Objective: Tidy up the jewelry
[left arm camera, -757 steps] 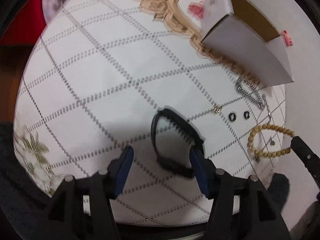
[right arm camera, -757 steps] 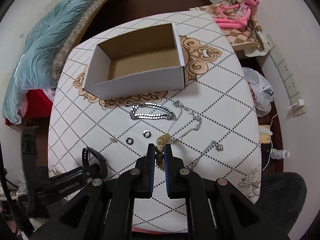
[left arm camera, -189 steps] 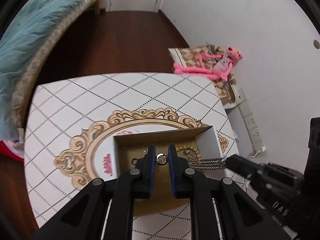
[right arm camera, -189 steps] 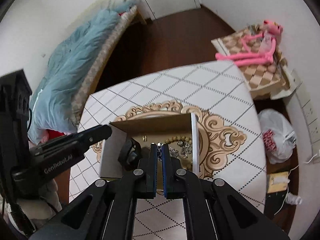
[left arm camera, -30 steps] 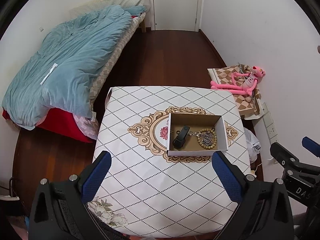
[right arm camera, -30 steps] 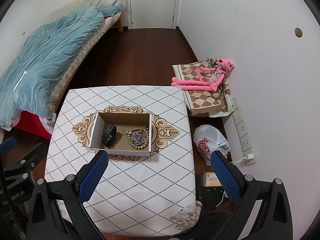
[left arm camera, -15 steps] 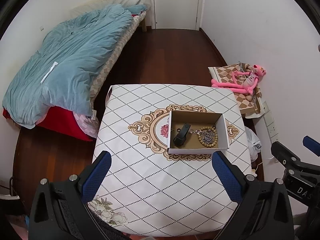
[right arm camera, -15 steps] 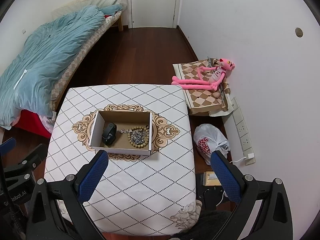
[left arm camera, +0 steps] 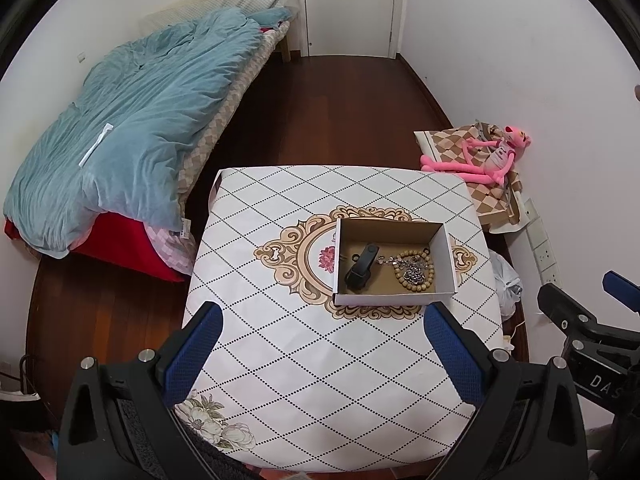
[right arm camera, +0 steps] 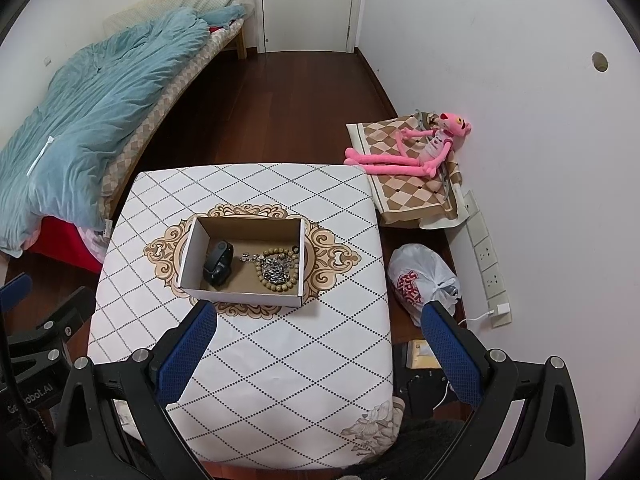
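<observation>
An open cardboard box (left arm camera: pixel 446 254) (right arm camera: pixel 190 254) stands on the patterned table (left arm camera: pixel 320 360) (right arm camera: pixel 280 360). Inside lie a black wristband (left arm camera: pixel 361 267) (right arm camera: pixel 218 262), a wooden bead bracelet (left arm camera: pixel 416 272) (right arm camera: pixel 279 268) and silver chains (right arm camera: pixel 273 268). My left gripper (left arm camera: pixel 325 350) is wide open and empty, held high above the table's near side. My right gripper (right arm camera: pixel 318 350) is wide open and empty, also high above the table. Each gripper shows at the edge of the other's view.
A bed with a blue duvet (left arm camera: pixel 132 120) lies to the left. A pink plush toy (right arm camera: pixel 420 148) on a checked cushion and a white plastic bag (right arm camera: pixel 420 280) sit on the floor to the right by the wall. A door (left arm camera: pixel 348 4) is at the far end.
Both grippers have stayed wide open and pulled slightly farther up and back from the table. The box and its contents have not moved.
</observation>
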A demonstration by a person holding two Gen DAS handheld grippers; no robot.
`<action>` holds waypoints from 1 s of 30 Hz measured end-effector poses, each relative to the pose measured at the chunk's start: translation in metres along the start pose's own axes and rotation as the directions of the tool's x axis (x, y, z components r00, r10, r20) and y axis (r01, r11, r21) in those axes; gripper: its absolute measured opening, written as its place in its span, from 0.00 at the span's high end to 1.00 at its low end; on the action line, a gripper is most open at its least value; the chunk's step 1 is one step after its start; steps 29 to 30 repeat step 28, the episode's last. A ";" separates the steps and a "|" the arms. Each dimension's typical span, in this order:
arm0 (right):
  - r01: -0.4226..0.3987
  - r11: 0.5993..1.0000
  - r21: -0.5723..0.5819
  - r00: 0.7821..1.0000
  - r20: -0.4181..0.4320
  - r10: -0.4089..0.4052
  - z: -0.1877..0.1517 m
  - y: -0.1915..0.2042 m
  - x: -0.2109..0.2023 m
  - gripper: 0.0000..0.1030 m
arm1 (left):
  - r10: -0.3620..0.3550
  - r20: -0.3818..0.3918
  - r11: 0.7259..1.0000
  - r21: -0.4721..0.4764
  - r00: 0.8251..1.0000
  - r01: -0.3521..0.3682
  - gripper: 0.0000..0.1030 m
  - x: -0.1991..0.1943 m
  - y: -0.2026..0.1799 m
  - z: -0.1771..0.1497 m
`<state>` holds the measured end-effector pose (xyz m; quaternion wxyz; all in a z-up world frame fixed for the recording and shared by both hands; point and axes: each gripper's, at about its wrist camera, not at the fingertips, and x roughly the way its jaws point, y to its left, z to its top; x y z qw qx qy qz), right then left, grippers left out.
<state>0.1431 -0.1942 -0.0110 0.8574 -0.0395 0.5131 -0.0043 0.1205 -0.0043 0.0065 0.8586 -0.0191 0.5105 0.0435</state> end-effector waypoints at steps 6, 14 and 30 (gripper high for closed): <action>-0.003 1.000 0.001 1.000 -0.005 0.003 -0.001 0.000 0.002 0.00 | -0.007 -0.001 1.000 0.004 1.000 0.007 0.00 0.000 0.002 -0.002; -0.001 1.000 -0.002 1.000 -0.007 0.001 -0.001 0.001 0.002 0.00 | -0.005 -0.001 1.000 0.004 1.000 0.005 0.00 0.001 0.000 -0.001; 0.001 1.000 -0.004 1.000 -0.012 -0.001 -0.002 0.003 0.004 0.00 | -0.018 0.002 1.000 0.008 1.000 0.018 0.00 0.002 -0.002 -0.002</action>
